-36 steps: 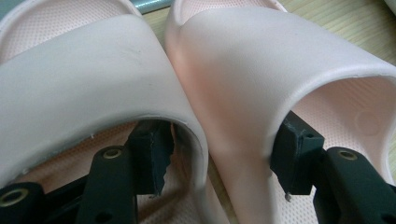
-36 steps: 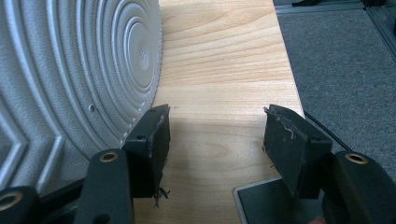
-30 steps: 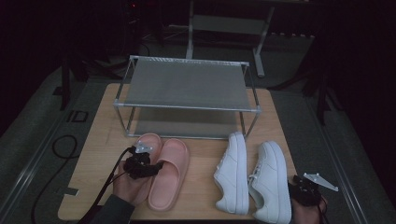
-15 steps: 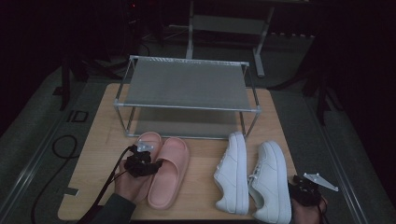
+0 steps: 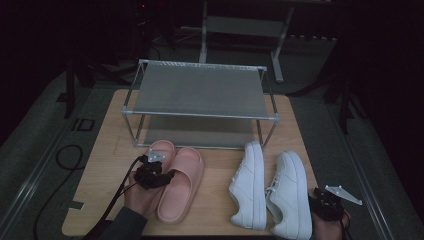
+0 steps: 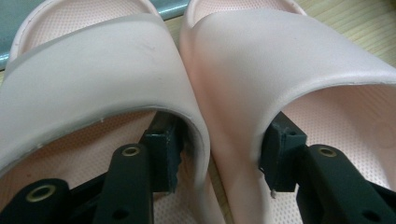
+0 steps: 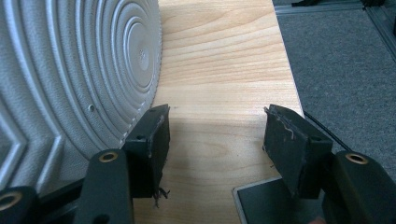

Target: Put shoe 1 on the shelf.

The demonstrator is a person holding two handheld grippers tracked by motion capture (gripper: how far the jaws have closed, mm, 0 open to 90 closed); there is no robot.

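Observation:
Two pink slippers (image 5: 182, 182) lie side by side on the wooden table (image 5: 215, 215), in front of the rack. My left gripper (image 5: 169, 176) reaches into them from behind. In the left gripper view one jaw is inside each slipper, and the left gripper (image 6: 222, 140) has just been closing on their two adjoining side walls (image 6: 205, 116). Its pads touch those walls. Two white sneakers (image 5: 250, 185) lie to the right. My right gripper (image 5: 320, 204) stands open beside the right sneaker (image 5: 290, 195). Between the right gripper's (image 7: 215, 126) fingers there is only table, with that sneaker's grey ribbed sole (image 7: 79, 70) just to their left.
A two-tier metal shoe rack (image 5: 200, 92) stands at the back of the table. Dark carpet (image 7: 341, 60) lies beyond the table's right edge, close to my right gripper. A black cable (image 5: 65, 160) loops off the table's left side.

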